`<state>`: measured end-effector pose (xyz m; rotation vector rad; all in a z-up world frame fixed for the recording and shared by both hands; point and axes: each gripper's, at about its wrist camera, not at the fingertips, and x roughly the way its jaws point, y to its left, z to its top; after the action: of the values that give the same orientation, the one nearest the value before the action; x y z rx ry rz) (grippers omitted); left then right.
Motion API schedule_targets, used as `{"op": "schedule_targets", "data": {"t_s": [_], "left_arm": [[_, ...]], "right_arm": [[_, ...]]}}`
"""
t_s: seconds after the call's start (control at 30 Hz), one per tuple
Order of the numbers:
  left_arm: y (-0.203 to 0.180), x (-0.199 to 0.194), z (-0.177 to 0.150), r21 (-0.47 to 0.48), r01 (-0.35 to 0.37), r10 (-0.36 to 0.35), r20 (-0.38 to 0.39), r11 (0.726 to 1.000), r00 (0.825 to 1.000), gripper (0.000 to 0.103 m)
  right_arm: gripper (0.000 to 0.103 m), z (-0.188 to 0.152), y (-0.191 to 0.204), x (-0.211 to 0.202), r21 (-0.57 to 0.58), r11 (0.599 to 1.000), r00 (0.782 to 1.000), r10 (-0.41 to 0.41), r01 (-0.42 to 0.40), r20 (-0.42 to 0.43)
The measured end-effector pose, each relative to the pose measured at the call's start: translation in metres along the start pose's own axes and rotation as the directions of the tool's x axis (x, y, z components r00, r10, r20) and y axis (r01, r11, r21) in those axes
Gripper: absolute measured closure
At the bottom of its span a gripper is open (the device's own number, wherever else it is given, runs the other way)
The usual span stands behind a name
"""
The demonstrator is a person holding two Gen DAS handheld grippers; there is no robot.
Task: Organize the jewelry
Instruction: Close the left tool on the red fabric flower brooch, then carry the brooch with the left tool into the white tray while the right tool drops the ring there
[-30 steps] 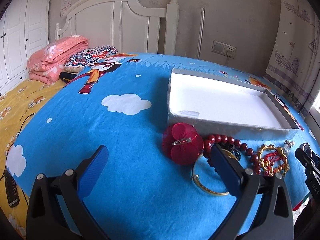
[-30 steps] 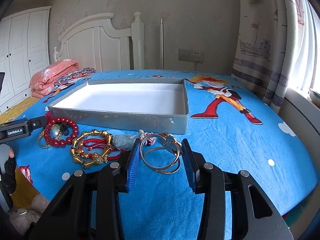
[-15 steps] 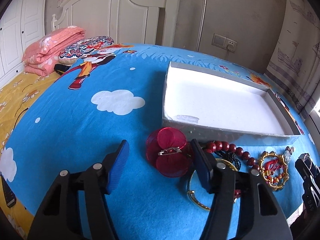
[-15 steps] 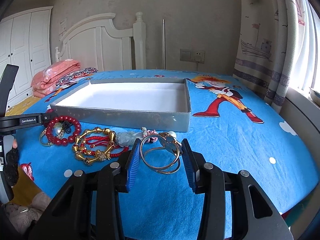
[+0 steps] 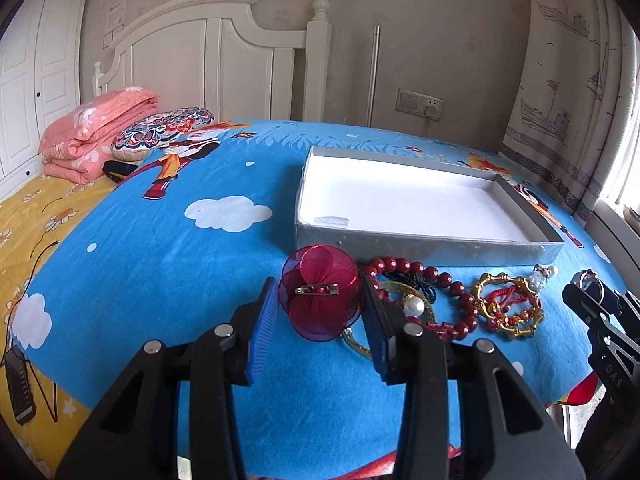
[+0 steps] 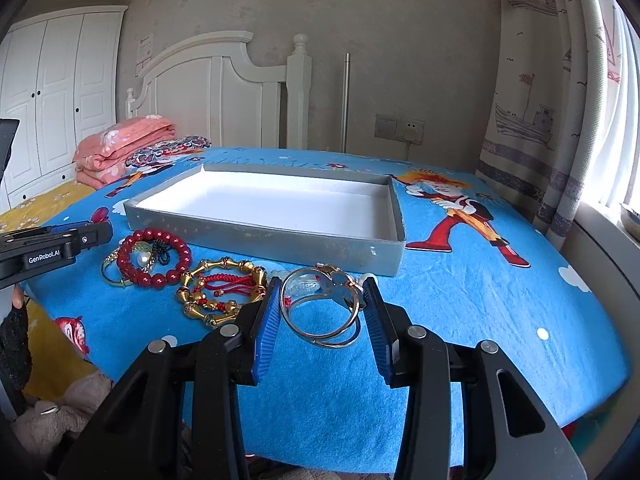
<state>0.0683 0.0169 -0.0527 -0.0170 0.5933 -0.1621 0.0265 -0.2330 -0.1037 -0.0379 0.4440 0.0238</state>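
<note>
My left gripper (image 5: 318, 294) has closed its blue pads on both sides of a red fabric flower brooch (image 5: 320, 294) lying on the blue bedspread. My right gripper (image 6: 322, 306) is shut on a pair of silver bangles (image 6: 322, 312), still resting on the bedspread. Between them lie a red bead bracelet (image 6: 154, 258), a pearl and gold bangle (image 5: 412, 306), and a gold bracelet with red cord (image 6: 222, 288). A shallow grey tray with a white floor (image 5: 416, 200) stands just behind the jewelry and holds nothing.
Folded pink blanket (image 5: 92, 136) and a patterned pillow (image 5: 164, 130) lie near the white headboard (image 5: 216, 64). Curtain and window are at right. The bed's front edge is just below both grippers; a dark remote (image 5: 18, 384) lies at the lower left.
My left gripper moved right and forward over the red brooch and narrowed from wide open until its pads reach the brooch. The right gripper stayed on the silver bangles.
</note>
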Motion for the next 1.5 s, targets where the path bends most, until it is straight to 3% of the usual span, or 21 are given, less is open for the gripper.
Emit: {"op": "schedule_targets", "data": {"t_s": [0.37, 0.87, 1.23, 1.5], "left_arm": [[-0.03, -0.024, -0.003, 0.068, 0.026, -0.031, 0.073, 0.997, 0.997, 0.063], [-0.047, -0.012, 0.028, 0.05, 0.023, -0.028, 0.1, 0.998, 0.995, 0.063], [-0.05, 0.043, 0.087, 0.053, -0.007, 0.004, 0.049, 0.999, 0.999, 0.063], [-0.047, 0.108, 0.125, 0.062, -0.049, 0.052, -0.05, 0.997, 0.997, 0.063]], "right_arm": [[0.063, 0.009, 0.018, -0.004, -0.047, 0.999, 1.0, 0.011, -0.011, 0.01], [0.063, 0.056, 0.021, 0.014, 0.016, 1.0, 0.999, 0.001, -0.001, 0.033], [0.063, 0.107, 0.012, 0.067, 0.017, 1.0, 1.0, -0.022, 0.022, 0.006], [0.063, 0.125, 0.0, 0.125, 0.034, 0.998, 0.995, -0.042, 0.046, -0.091]]}}
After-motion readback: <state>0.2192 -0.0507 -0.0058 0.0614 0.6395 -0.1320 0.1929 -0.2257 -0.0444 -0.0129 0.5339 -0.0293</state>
